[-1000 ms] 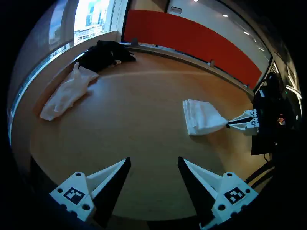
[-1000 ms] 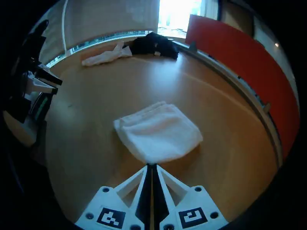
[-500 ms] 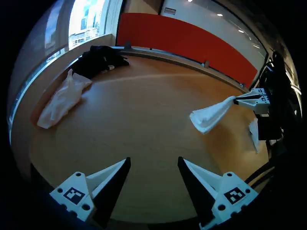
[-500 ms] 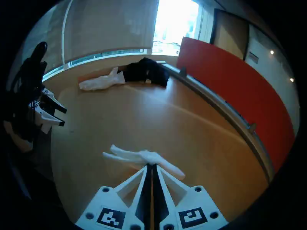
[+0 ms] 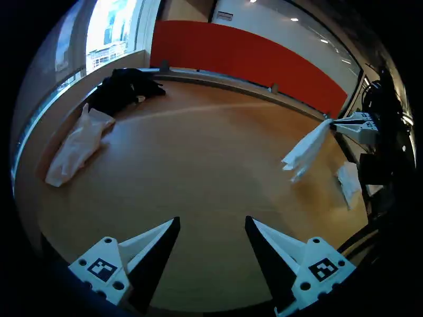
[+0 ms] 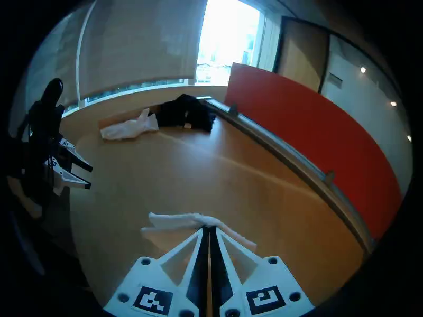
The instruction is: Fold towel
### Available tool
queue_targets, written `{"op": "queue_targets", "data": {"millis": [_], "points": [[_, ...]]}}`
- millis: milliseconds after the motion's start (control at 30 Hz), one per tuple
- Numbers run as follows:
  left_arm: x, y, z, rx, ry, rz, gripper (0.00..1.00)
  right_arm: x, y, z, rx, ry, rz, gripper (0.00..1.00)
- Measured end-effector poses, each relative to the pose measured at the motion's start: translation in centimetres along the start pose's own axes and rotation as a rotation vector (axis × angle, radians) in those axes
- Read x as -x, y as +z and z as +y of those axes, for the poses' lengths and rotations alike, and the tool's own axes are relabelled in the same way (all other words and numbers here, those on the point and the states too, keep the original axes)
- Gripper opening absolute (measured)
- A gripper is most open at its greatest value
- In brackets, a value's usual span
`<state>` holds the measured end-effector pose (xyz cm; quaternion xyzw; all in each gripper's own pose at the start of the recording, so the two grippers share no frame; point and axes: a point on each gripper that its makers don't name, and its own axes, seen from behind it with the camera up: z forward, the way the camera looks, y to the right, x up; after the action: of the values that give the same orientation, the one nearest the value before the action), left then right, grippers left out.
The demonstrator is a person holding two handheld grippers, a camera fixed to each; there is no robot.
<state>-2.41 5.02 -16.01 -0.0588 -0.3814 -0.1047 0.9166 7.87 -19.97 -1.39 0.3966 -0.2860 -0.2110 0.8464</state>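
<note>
A white folded towel [image 5: 305, 152] hangs limp in the air above the wooden table [image 5: 201, 158], pinched by one corner in my right gripper [image 5: 332, 121], which is at the far right of the left gripper view. In the right gripper view the towel [image 6: 177, 222] droops left and right of my shut right gripper [image 6: 209, 228], just past its tips. My left gripper [image 5: 211, 219] stands open over the near table edge with nothing between its fingers. It also appears far left in the right gripper view, as the left gripper [image 6: 90, 178], held by a person in dark clothing.
A second white cloth [image 5: 349, 182] lies at the table's right edge below the right gripper. A crumpled white cloth [image 5: 74, 148] and a black garment [image 5: 124, 87] lie by the window. A red partition [image 5: 248, 55] runs along the table's far side.
The right gripper has lifted the towel off the table, from lying flat and folded to hanging free. The left gripper stayed open, its view shifting slightly.
</note>
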Motion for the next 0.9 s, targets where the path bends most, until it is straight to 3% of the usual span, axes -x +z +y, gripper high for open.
{"op": "queue_targets", "data": {"millis": [500, 900], "points": [[-0.8, 1.4, 2.9, 0.039, 0.056, -0.011, 0.91, 3.1, -6.9, 8.6, 0.112, 0.076, -0.007, 0.02], [-1.1, 1.9, 4.0, 0.039, 0.080, -0.019, 0.90, 7.5, -12.6, 15.8, 0.219, 0.125, -0.044, 0.02]]}}
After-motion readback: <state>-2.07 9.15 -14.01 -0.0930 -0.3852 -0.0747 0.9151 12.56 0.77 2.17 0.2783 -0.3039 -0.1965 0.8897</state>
